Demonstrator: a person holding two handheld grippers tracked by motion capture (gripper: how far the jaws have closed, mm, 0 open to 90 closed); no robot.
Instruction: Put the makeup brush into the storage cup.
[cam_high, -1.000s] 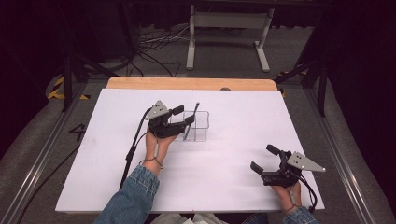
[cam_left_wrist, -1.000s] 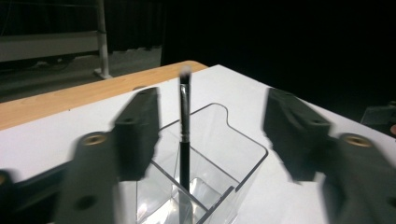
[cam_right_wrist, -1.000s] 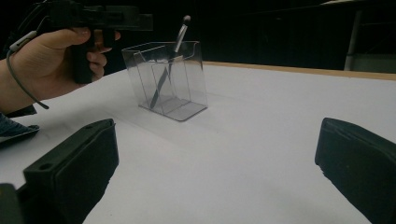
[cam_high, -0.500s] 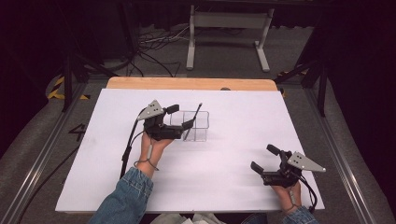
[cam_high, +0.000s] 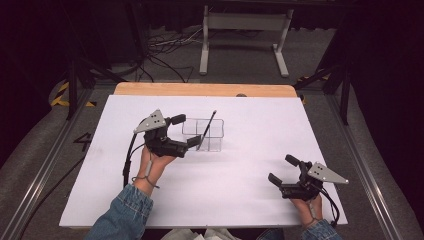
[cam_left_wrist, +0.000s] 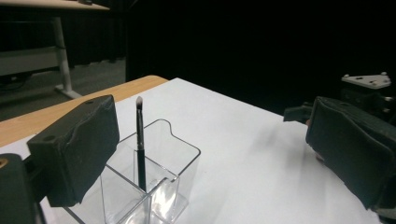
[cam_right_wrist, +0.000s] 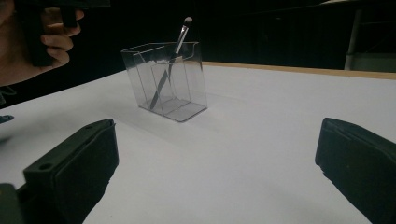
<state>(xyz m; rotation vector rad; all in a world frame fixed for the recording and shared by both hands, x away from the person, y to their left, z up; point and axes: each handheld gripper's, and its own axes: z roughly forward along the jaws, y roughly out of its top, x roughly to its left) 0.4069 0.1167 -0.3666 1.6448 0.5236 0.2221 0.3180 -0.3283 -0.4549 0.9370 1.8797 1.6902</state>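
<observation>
Left tool (cam_high: 186, 131) is hovering wide open just left of the clear organizer (cam_high: 203, 134) at frame centre, where the brush (cam_high: 207, 130) is leaning; right tool (cam_high: 283, 171), also wide, is idling lower right; retreating should mean clearing the rim cleanly

A clear plastic organiser (cam_high: 204, 134) with thin inner dividers is set upright on the white table (cam_high: 250, 200), left of the middle and nearer the far edge than the near one. Its walls are transparent, and its rim is notched at one corner, as is seen in the left gripper view. A slim black make-up brush (cam_high: 208, 128) is stood in one compartment, its handle end down and its small pale tip up; it is tilted, leaned against the rim, and its tip is raised above the organiser's top edge.
</observation>
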